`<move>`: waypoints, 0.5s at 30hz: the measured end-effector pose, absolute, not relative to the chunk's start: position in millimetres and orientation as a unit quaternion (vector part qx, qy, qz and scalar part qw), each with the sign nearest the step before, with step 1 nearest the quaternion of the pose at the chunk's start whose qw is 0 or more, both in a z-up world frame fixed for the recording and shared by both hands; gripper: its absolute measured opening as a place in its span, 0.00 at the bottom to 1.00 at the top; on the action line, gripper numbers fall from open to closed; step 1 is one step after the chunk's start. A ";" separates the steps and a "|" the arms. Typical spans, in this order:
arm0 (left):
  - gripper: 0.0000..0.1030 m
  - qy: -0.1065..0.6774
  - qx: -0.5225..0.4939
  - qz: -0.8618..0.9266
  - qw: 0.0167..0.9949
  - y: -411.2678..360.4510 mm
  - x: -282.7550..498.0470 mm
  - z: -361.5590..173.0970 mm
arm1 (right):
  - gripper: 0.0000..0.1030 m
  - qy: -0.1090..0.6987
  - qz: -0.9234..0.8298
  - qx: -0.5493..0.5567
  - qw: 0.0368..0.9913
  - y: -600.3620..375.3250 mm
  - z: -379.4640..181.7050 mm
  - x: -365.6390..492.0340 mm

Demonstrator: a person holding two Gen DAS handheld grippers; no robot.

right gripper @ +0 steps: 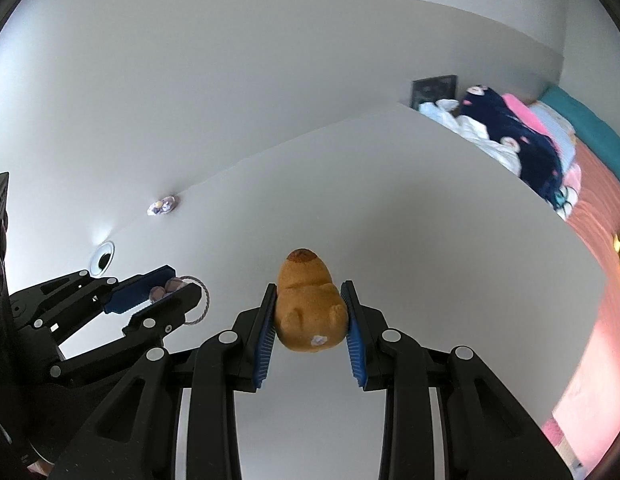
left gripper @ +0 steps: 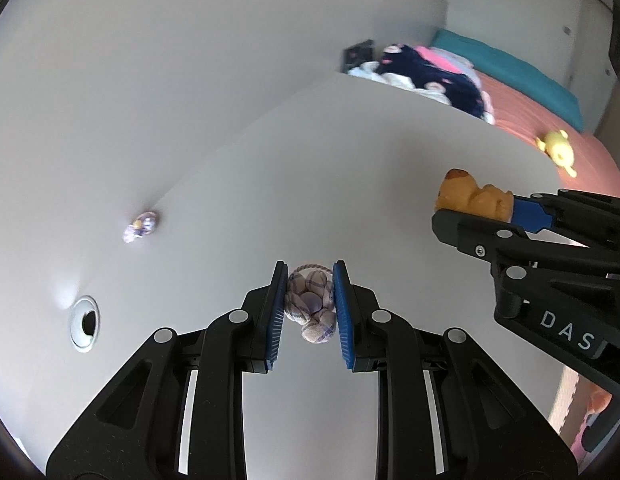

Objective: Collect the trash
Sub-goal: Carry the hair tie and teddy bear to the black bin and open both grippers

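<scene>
- The left tongs are clenched on a small checked cloth bundle, pinched at its middle between the blue pads; a loop of cord hangs off its far end, so the hold sits on the soft body rather than the string.
- The right tongs grip a brown plush toy across its sides, nose pointing away, which keeps the bulky part from slipping out.
- Both loads hang just above the white desk, side by side and apart, as if being carried off together.
- One small purple-and-white scrap lies alone on the desk, well away to the left near the wall, close to a round cable hole. It may be a crumpled wrapper; the view is too blurred to say.
- With both tongs full, I judge that scrap must wait for a free one.
- Beyond the desk's edge a bed carries heaped clothes and a yellow toy.
</scene>
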State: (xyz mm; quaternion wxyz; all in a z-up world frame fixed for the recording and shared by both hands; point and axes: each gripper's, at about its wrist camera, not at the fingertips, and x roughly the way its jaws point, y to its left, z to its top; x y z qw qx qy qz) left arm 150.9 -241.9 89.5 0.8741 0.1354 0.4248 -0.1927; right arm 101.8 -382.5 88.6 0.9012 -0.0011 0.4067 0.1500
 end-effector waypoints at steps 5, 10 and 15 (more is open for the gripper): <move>0.22 0.417 0.144 -0.228 0.868 -274.0 110.9 94.3 | 0.32 0.398 0.129 0.021 0.908 -427.2 91.0 67.5; 0.22 0.407 0.163 -0.258 0.861 -316.4 70.7 95.8 | 0.32 0.386 0.102 0.042 0.916 -481.2 93.4 31.7; 0.22 0.401 0.181 -0.293 0.849 -361.1 33.0 91.4 | 0.32 0.382 0.069 0.062 0.919 -535.6 86.5 2.3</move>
